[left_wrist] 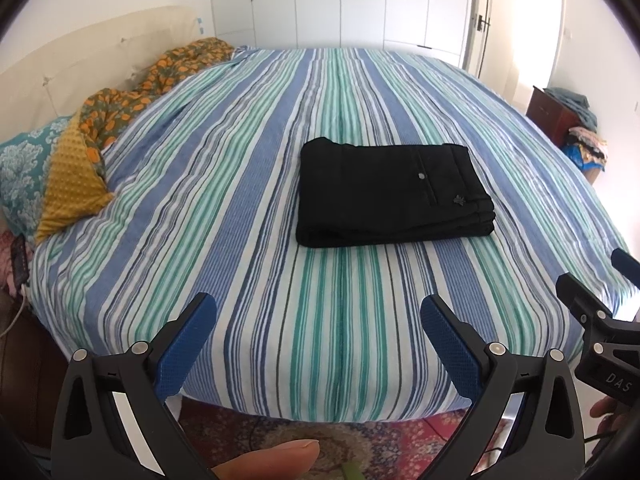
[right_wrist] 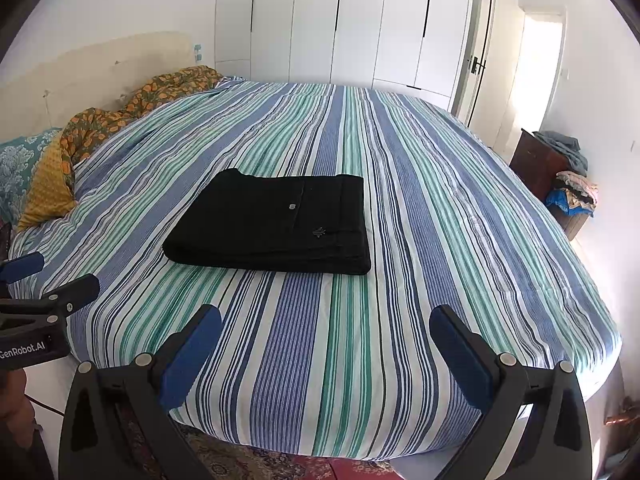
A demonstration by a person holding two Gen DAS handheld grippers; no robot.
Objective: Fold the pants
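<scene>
A pair of black pants [left_wrist: 394, 194] lies folded into a compact, layered rectangle near the middle of a bed, a back pocket with its small button facing up. The edges look squared and the layers stacked evenly, so the folding appears finished (or very nearly). Any next move would likely be only a light smoothing of the top layer, or lifting the bundle from beneath so it keeps its shape.

The left gripper [left_wrist: 319, 310] and right gripper [right_wrist: 325, 322] both hover over the near edge of the bed, well apart from the pants, blue-padded jaws spread wide and holding nothing.

The bedspread [left_wrist: 224, 208] is striped blue, green and white, fairly smooth. Patterned pillows [left_wrist: 76, 168] bunch against a pale headboard on the left. Beyond stand white wardrobe doors [right_wrist: 340, 28], with a bright doorway and a dark cabinet heaped with clothes [right_wrist: 560, 172] to the right. A patterned rug shows below the bed.
</scene>
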